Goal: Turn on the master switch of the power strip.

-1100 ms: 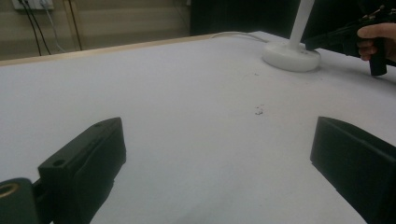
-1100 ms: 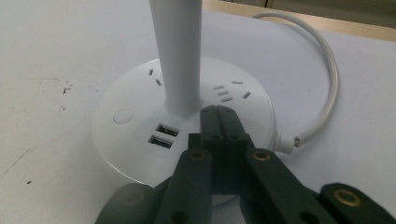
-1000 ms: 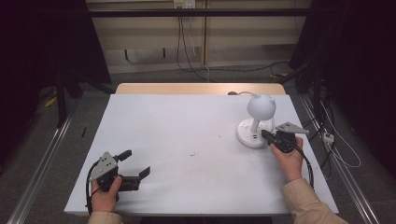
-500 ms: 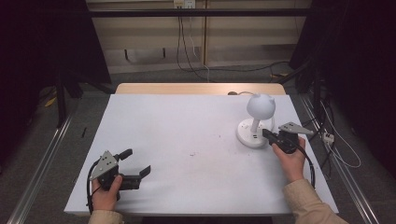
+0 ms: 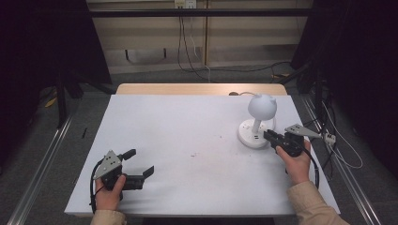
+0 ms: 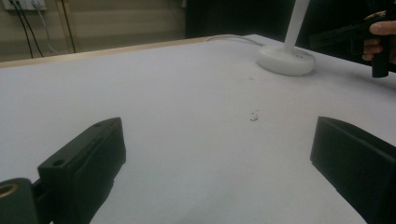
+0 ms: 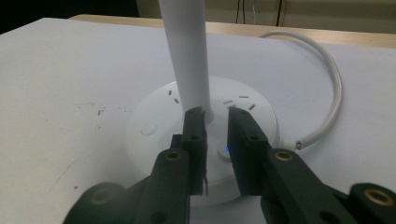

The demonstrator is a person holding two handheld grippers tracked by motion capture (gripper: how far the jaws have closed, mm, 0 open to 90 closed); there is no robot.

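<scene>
I count one white lamp (image 5: 257, 124) on the table (image 5: 187, 140), toward its right edge: one round head, one straight stem, one disc base, and one white cable (image 7: 327, 88) curling off behind it. There are two grippers, one per hand.

My right gripper (image 5: 268, 136) sits at the lamp's base. In the right gripper view its tips hover over the disc just in front of the stem, with a narrow gap between them and nothing pinched in it; the jaws have just been opening from fully together. A small blue light (image 7: 227, 149) glows on the base between the tips. I think the tips float just above the disc rather than resting on it, but the angle is too steep to be sure.

My left gripper (image 5: 140, 165) lies near the table's front left corner, jaws spread wide with only bare tabletop between them, well apart from the lamp.

Compared with the earlier frames, the lamp and both hands stand where they were.

I can read no brand or lettering anywhere; the short marks on the base are too small.
</scene>
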